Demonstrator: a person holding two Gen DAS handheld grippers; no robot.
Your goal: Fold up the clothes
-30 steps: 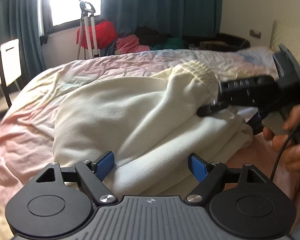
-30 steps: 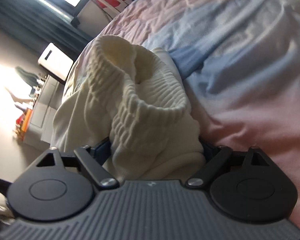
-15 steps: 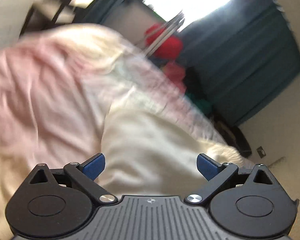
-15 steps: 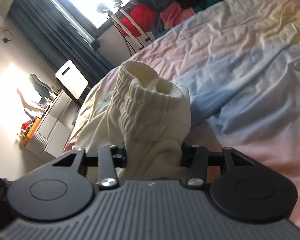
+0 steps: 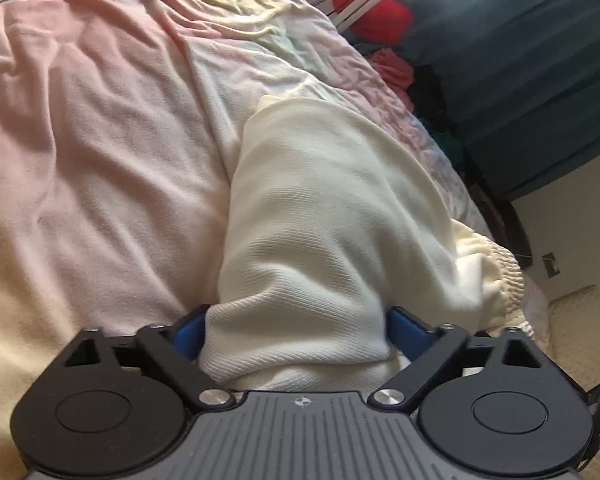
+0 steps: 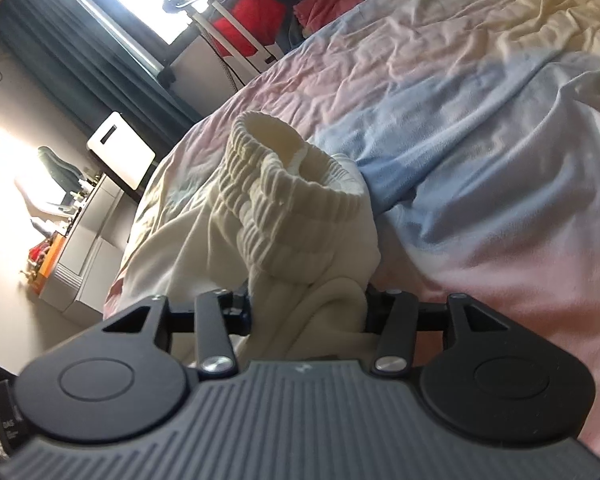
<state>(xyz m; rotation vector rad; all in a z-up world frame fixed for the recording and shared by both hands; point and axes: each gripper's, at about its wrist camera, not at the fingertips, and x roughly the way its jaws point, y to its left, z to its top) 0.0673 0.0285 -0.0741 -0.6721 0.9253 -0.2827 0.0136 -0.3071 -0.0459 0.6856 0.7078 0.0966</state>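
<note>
Where two grippers clamp — one sweatshirt (image 5: 340, 216)

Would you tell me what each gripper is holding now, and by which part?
Both hold the cream garment: the left gripper clamps a bunched smooth fold, the right gripper grips fabric just below the ribbed cuff.

Bed surface (image 5: 80, 152): left of the cream garment (image 5: 332, 208), wide stretch of bare wrinkled sheet toward the bed's left edge; nothing on it. Right wrist view: sheet right of the garment and toward the far edge likewise bare, only soft folds.

Obstructions: garment bulk fills the span between the left gripper (image 5: 296, 332) fingers; ribbed cuff (image 6: 296, 184) stands up directly ahead of the right gripper (image 6: 308, 312).

Beyond far edge: tripod (image 6: 236, 40), clothes pile (image 6: 324, 0), curtain (image 5: 540, 60). Off the side edge in the right wrist view: cabinet (image 6: 84, 248).
</note>
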